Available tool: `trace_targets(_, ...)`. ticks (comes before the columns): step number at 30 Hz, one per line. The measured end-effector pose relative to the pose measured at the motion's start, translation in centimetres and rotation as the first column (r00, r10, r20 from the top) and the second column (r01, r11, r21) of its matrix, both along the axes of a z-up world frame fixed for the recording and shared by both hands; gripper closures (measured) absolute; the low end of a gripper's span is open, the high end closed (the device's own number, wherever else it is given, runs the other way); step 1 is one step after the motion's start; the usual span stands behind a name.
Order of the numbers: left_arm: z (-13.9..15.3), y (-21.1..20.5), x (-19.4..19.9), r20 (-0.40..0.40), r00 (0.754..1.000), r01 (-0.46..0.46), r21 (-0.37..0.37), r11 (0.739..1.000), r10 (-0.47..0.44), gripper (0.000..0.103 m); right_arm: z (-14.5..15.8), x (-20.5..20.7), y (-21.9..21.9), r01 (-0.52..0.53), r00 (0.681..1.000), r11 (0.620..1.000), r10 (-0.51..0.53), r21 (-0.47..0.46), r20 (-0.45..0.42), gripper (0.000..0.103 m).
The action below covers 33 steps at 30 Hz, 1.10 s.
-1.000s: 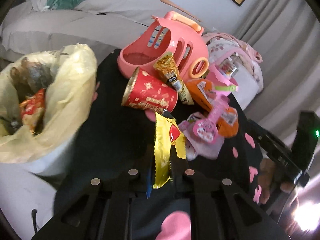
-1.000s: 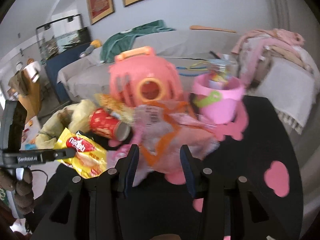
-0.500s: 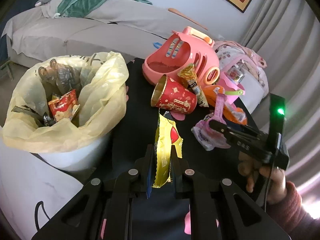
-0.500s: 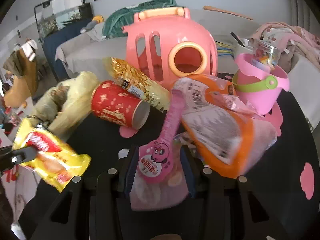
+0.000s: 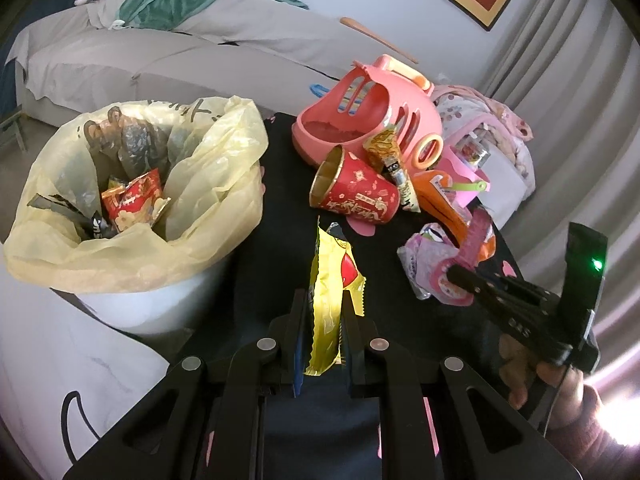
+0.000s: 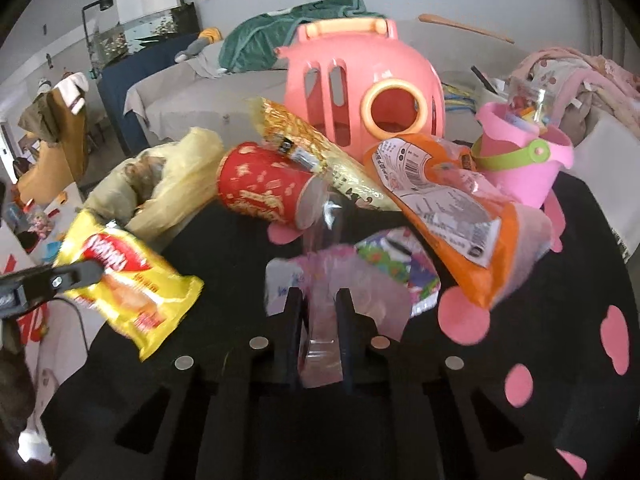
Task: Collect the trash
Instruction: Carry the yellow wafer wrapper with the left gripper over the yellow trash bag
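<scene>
Jaws of the left gripper point(image 5: 322, 312) are clamped on a crinkled yellow foil snack packet point(image 5: 334, 280). Those of the right gripper point(image 6: 319, 312) have just been closed on a translucent pink plastic wrapper point(image 6: 324, 280).

Both wrist views look steeply down, close, sharing the red cup point(image 5: 354, 193).

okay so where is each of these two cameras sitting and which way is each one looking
Left wrist: on the left hand-held gripper, looking down over its yellow snack bag at the lined bin; a hand shows.
Right wrist: on the right hand-held gripper, just closed on a pink wrapper, facing the sofa.
Shared: red cup, pink toy basket.
</scene>
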<state>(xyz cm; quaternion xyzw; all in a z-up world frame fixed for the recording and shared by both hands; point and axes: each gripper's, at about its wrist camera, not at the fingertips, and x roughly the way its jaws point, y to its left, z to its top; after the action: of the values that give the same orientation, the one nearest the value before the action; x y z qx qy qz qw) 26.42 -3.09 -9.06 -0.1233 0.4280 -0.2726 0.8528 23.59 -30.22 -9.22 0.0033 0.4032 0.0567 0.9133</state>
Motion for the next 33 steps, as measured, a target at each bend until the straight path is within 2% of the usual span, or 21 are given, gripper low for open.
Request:
trace_targets(12, 2.3, 0.8, -1.8, 0.060, 0.998, -0.005, -0.009, 1.000, 0.005, 0.088, 3.1, -4.5, 0.9, -0.058, 0.997, 0.998, 0.056, 0.037, 0.059, 0.090)
trace_targets(18, 5.0, 2.1, -3.3, 0.135, 0.990, -0.026, -0.001, 1.000, 0.026, 0.088, 5.3, -5.7, 2.1, -0.069, 0.992, 0.997, 0.065, 0.033, 0.105, 0.090)
trace_targets(25, 8.8, 5.0, -6.0, 0.247, 0.966, -0.084, 0.023, 0.996, 0.076, 0.088, 8.8, -6.7, 5.0, -0.123, 0.975, 0.992, 0.114, 0.037, 0.189, 0.090)
trace_targets(33, 12.7, 9.1, -8.3, 0.367, 0.919, -0.167, 0.027, 0.986, 0.145, 0.088, 12.8, -7.0, 9.5, -0.201, 0.943, 0.979, 0.188, 0.019, 0.274, 0.090)
